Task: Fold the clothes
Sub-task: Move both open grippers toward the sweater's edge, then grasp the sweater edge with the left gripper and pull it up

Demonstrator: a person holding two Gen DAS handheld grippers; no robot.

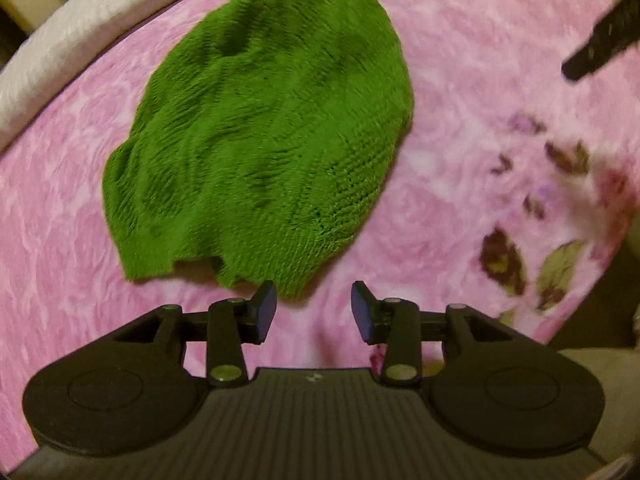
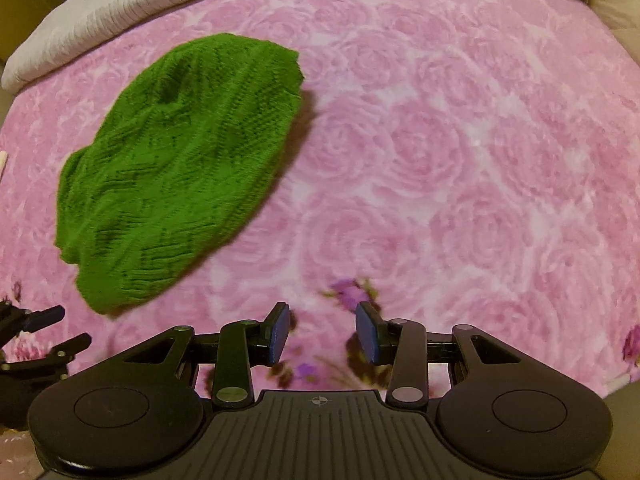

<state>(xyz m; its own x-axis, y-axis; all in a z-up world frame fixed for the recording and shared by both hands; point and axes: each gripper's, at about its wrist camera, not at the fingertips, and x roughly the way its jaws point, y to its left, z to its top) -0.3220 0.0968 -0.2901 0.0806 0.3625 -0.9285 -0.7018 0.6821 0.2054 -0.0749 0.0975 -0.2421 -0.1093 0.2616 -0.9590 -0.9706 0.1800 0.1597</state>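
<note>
On pink blanket (image 2: pixel 440 140), green knit (image 2: pixel 180 160) lengthwise diagonal

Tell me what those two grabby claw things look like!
Both the left gripper and the right gripper are black plastic. Each has two round discs, a ribbed middle plate, silver screws, and two fingers with dark blue pads.

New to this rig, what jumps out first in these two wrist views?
The green knit garment jumps out: it lies rumpled and apart from both grippers on the pink rose-print blanket, left of centre in the right wrist view. The left gripper hovers by its near edge with jaws open and nothing between them; the right gripper is open over bare blanket. A white pillow borders the far edge.
</note>
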